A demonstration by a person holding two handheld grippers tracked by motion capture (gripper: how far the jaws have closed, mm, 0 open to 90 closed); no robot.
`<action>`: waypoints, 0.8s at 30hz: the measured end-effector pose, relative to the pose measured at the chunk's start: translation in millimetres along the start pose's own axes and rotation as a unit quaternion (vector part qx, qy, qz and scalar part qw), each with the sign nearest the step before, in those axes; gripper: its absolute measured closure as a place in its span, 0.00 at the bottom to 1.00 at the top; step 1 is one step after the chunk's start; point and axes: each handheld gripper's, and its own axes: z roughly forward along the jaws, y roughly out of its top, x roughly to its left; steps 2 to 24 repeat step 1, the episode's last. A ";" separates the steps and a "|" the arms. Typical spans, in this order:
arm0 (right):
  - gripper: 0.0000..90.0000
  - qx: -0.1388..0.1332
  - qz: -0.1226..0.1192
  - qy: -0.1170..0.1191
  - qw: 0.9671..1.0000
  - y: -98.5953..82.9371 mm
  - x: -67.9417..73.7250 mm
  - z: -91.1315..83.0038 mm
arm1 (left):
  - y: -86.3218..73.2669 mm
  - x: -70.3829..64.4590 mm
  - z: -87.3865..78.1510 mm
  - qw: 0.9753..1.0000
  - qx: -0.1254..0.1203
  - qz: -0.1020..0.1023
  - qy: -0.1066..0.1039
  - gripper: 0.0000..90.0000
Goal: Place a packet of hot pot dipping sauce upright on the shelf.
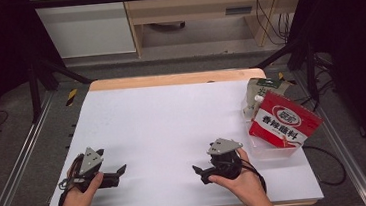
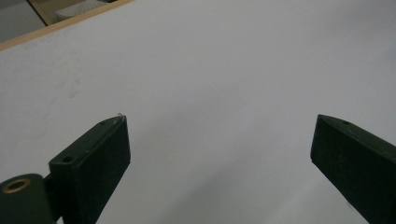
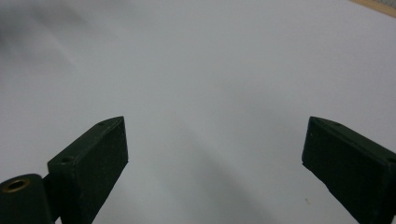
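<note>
Resting low on the white table (image 1: 172, 119), both grippers sit with jaws spread wide and nothing between them.

Left gripper (image 1: 114, 175) lies in the person's left hand (image 1: 79, 197), jaws pointing toward the right gripper (image 1: 202, 173), which the right hand (image 1: 240, 181) holds with jaws pointing back at it; the two are well apart. Red snack bag (image 1: 284, 121) leans in a clear tray (image 1: 270, 150) just behind the right gripper, away from its jaws, with a carton (image 1: 260, 88) beyond it.
</note>
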 end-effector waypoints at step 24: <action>0.09 -0.004 0.007 -0.001 1.000 -2.5 -0.1 0.5 | 0.0 0.0 0.0 1.000 0.000 0.000 0.000 0.05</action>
